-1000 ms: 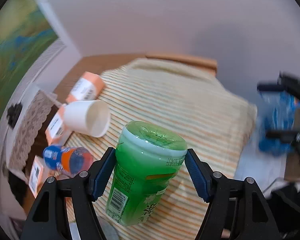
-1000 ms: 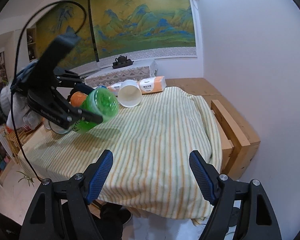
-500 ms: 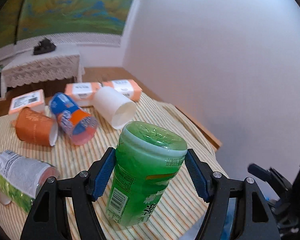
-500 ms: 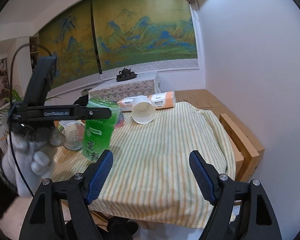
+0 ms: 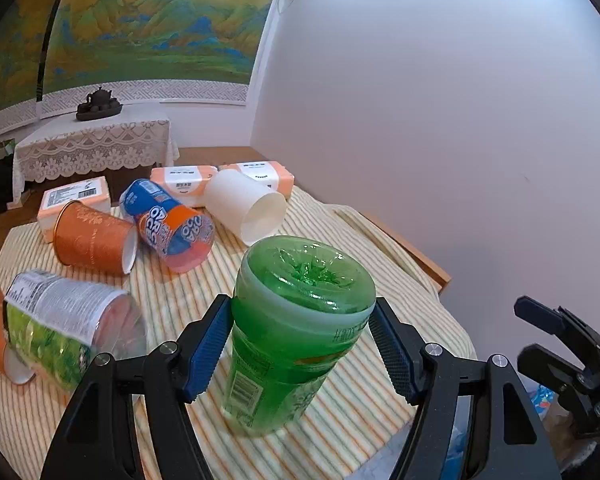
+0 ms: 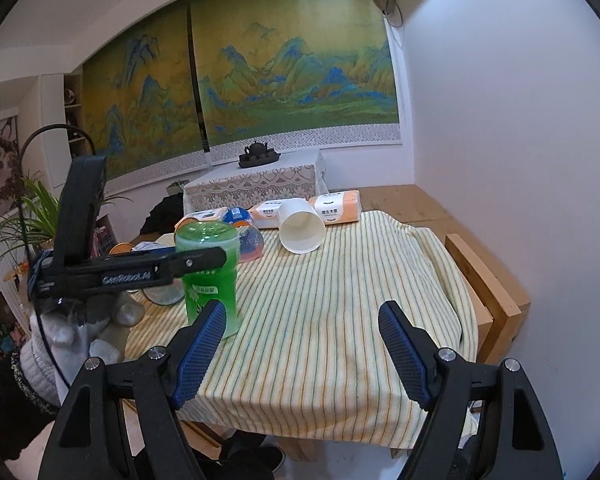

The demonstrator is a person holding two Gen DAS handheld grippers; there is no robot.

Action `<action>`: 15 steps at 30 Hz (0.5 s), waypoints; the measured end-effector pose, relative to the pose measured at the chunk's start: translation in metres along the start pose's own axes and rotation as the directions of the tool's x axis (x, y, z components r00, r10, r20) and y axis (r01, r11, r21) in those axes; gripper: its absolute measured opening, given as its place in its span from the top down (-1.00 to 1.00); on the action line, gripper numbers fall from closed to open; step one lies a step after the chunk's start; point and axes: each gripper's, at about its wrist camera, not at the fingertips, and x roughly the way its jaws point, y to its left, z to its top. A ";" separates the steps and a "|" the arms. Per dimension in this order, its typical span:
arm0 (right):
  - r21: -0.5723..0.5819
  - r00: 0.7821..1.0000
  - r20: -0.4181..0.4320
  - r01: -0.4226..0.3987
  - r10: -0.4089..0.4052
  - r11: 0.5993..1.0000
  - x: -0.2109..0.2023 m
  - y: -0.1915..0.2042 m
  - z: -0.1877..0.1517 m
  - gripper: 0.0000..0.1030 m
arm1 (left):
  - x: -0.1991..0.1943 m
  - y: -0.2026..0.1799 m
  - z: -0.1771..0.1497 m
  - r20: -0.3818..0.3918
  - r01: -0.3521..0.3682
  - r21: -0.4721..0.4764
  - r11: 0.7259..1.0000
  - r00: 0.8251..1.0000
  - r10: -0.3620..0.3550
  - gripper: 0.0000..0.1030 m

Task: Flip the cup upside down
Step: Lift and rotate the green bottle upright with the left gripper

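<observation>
My left gripper (image 5: 300,344) is shut on a green plastic cup (image 5: 296,336), its blue pads against the cup's sides. The cup stands upside down, closed base up, its rim at or just above the striped tablecloth (image 5: 340,432). In the right wrist view the same green cup (image 6: 210,276) stands near the table's front left, held by the left gripper (image 6: 196,260). My right gripper (image 6: 300,352) is open and empty, off the table's near edge.
Several cups lie on their sides behind: a white cup (image 5: 248,208), a blue-orange cup (image 5: 168,224), an orange cup (image 5: 92,240) and a green-labelled clear cup (image 5: 68,328). Orange tissue packs (image 5: 220,180) lie at the back. A wooden frame (image 6: 488,292) borders the right side.
My left gripper has swung round and lowered the green cup, base up, down to the cloth near the front left. The right gripper stays open, almost still.
</observation>
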 end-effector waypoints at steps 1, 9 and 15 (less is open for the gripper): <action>-0.004 1.000 0.001 0.002 -0.002 1.000 0.001 0.002 0.000 -0.46 | -0.002 0.000 -0.001 0.001 -0.005 0.002 1.000 1.000 0.005 -0.42; -0.013 1.000 -0.008 -0.017 0.017 1.000 0.005 0.012 -0.002 -0.46 | -0.014 0.005 -0.007 0.001 -0.040 -0.002 0.999 0.999 0.040 -0.42; -0.021 1.000 -0.012 -0.022 0.022 1.000 0.006 0.017 -0.003 -0.46 | -0.019 0.009 -0.008 0.001 -0.052 -0.012 0.999 0.999 0.052 -0.50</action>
